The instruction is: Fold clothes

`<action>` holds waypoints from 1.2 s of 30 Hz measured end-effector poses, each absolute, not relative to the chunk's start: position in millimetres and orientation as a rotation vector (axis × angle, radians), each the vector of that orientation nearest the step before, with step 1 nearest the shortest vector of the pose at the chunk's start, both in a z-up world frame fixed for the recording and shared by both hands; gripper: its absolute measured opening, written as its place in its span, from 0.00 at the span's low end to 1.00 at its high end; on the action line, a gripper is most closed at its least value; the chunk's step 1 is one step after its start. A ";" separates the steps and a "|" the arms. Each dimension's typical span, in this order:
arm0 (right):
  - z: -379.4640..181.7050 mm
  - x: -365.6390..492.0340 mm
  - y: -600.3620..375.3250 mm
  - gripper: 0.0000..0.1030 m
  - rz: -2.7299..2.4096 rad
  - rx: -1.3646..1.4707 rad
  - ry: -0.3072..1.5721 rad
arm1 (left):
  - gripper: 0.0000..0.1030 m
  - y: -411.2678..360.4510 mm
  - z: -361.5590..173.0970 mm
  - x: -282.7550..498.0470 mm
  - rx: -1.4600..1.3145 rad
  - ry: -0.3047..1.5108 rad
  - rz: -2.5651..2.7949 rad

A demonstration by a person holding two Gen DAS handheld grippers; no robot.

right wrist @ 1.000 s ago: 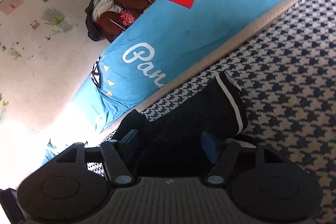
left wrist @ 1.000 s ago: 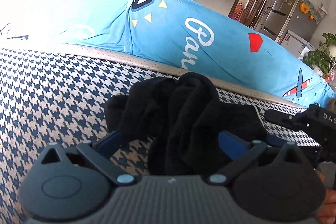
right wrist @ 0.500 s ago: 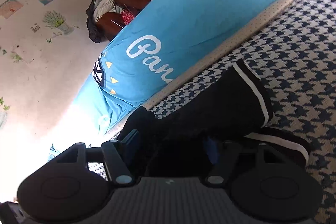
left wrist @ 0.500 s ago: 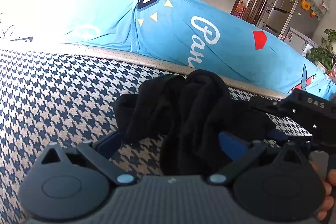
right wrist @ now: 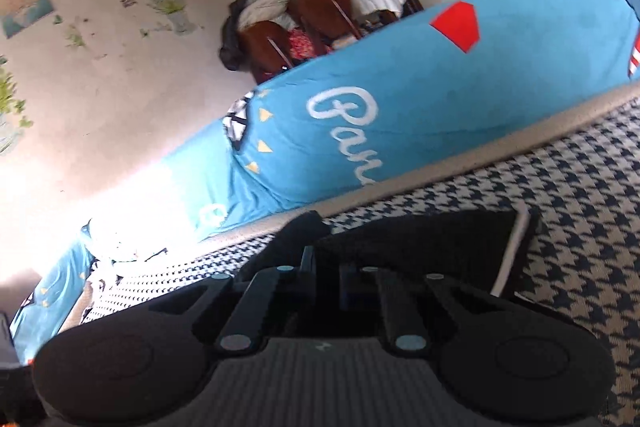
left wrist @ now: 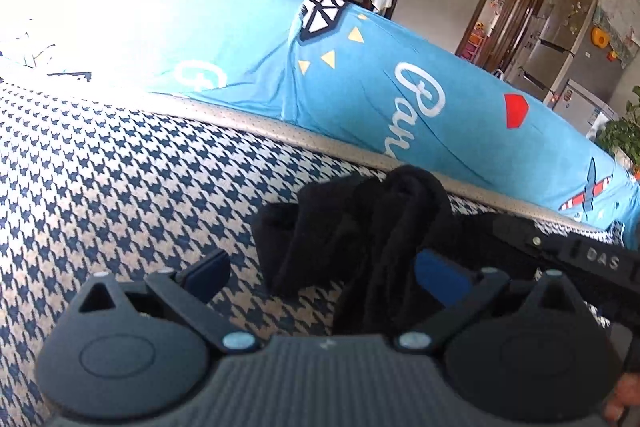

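black garment bunched inside spread left gripper, right gripper clamping it

Bunched black garment on houndstooth cover

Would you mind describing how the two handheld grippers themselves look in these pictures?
Both are matte dark grey: a ribbed central body flanked by two rounded housings with circular insets, and black link arms on pale blue-grey pivot pins. The left gripper has blue finger pads. The right gripper shows the same build, and the left view catches white "DAS" lettering on its side. No cables or sleeves show.
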State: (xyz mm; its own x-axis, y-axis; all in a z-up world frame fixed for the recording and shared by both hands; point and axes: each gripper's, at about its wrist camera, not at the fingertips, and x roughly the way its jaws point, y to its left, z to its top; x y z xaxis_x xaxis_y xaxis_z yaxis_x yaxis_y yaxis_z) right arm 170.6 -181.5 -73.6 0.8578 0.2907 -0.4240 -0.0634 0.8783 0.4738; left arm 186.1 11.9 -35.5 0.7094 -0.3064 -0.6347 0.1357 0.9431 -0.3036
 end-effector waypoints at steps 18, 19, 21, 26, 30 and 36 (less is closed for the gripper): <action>-76.1 100.9 -66.8 0.12 0.557 0.195 0.570 | 1.00 44.6 -0.5 172.8 -0.325 0.677 -0.265; -79.5 97.2 -61.1 0.12 0.574 0.185 0.582 | 1.00 43.3 -0.3 170.6 -0.319 0.679 -0.279; -85.7 90.5 -51.0 0.12 0.598 0.166 0.607 | 1.00 40.1 -1.5 166.6 -0.311 0.688 -0.307; -100.8 79.4 -38.1 0.12 0.610 0.127 0.674 | 1.00 31.3 -6.8 160.6 -0.268 0.708 -0.363; -106.7 77.4 -38.3 0.12 0.627 0.107 0.733 | 1.00 26.5 -15.9 160.6 -0.243 0.740 -0.385; -101.3 69.3 -43.4 0.27 0.646 0.041 0.746 | 1.00 19.4 -29.5 160.7 -0.206 0.789 -0.417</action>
